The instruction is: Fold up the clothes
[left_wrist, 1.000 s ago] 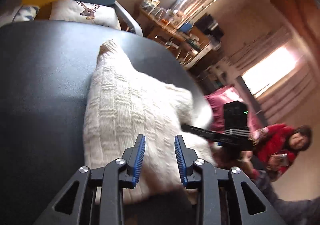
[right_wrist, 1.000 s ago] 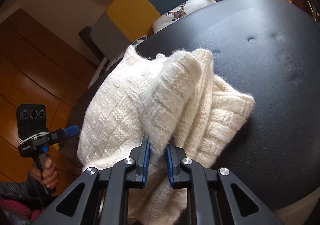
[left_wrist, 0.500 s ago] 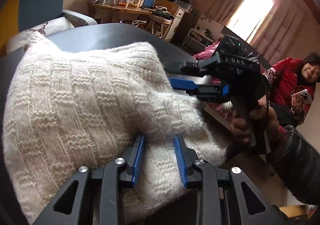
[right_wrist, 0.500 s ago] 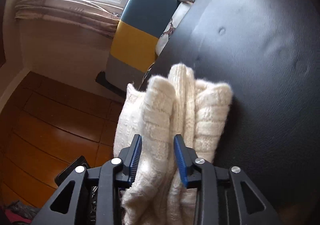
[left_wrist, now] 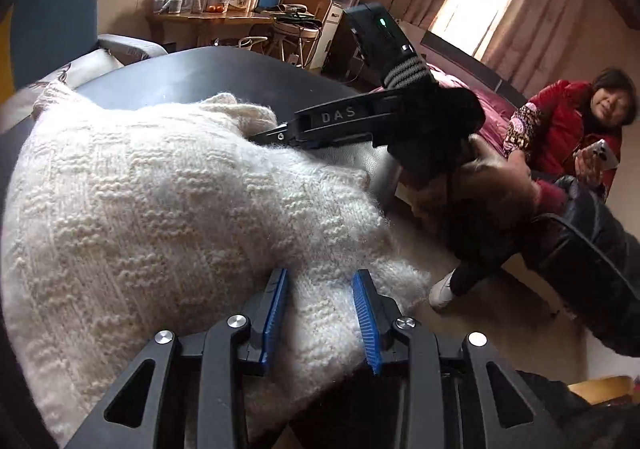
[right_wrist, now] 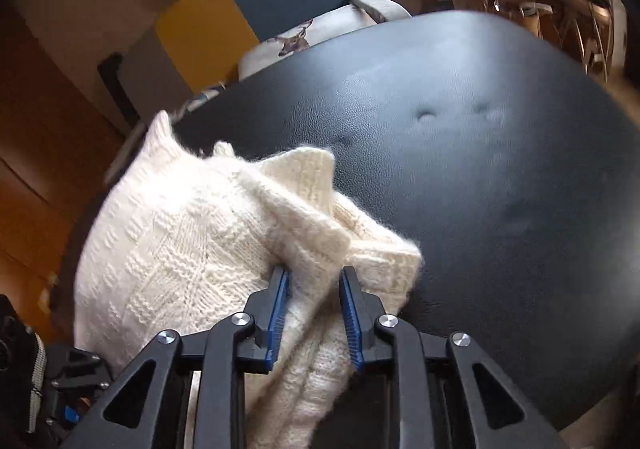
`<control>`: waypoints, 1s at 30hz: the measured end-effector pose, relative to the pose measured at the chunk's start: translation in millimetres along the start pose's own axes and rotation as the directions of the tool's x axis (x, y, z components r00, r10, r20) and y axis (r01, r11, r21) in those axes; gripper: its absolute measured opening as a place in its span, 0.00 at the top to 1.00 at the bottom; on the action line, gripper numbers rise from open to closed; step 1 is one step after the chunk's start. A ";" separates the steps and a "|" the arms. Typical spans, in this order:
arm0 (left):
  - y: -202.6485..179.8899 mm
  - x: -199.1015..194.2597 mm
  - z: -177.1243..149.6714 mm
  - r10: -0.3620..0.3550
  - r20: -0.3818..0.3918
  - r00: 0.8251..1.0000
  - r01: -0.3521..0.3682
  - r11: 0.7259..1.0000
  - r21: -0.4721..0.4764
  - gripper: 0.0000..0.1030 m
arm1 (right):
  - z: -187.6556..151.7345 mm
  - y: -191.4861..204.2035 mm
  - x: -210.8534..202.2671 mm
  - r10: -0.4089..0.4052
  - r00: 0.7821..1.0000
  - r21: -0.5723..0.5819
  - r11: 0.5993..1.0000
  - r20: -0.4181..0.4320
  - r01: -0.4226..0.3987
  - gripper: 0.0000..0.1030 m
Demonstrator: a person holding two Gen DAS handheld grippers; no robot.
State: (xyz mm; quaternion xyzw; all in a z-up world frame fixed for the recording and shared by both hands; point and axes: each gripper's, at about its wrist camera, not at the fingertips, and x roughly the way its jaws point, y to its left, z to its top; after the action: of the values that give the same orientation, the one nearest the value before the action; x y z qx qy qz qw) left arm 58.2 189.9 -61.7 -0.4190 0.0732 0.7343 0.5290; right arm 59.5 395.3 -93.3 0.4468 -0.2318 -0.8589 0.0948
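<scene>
thick cream sweater (left_wrist: 168, 209) bundled at the near edge of the black padded table (right_wrist: 460, 121), partly hanging over the rim; compared with a second ago, lifted off the flat and gathered, left gripper (left_wrist: 322, 309) swung round from hovering above the knit to straddling its lower hem; jaws spread with wool lying between the blue pads, not pinched tight as far as can be seen; right gripper (right_wrist: 314, 313) half a second back parted around an upright bunch of folds, a second back clamped on them, now parted again with a thick doubled edge resting between the pads; judged: hold loosened after the fold carried over, bundle being set down rather than carried; likely close to a finished fold, with squaring-up left.

fuzzy, loose-haloed yarn, basket-weave blocks across the broad panel, ribbed bands at the rolled edges; soft, bulky, slow to crease, prone to springing open; table surface smooth leather-like with shallow tufted dimples, slippery under wool; seated person (left_wrist: 576, 137) well apart beyond.
</scene>
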 end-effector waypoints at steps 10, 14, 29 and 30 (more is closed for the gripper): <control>-3.8 19.8 22.1 0.005 -0.003 1.000 -0.005 0.999 -0.049 0.65 | 1.9 -10.9 -18.6 0.062 0.998 0.087 0.994 0.016 -0.063 0.73; -24.7 33.5 19.3 0.010 -0.008 1.000 -0.010 0.999 0.033 0.64 | 6.9 12.7 -60.9 0.095 0.993 0.017 0.995 0.064 -0.096 0.70; 23.6 -52.9 -24.8 0.081 0.048 0.996 -0.076 0.993 -0.095 0.47 | -71.9 56.3 -48.6 -0.007 0.987 -0.195 0.981 -0.158 -0.024 0.82; 25.8 -50.1 -28.1 0.096 0.036 0.995 -0.093 0.992 -0.090 0.48 | -77.7 48.2 -48.1 0.019 0.991 -0.163 0.986 -0.135 -0.042 0.85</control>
State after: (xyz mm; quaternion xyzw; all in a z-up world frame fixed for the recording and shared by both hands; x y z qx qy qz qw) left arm 56.2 127.5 -53.7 -0.4233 0.0498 0.7693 0.4759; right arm 148.5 346.6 -73.6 0.4901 -0.1596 -0.8419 0.1600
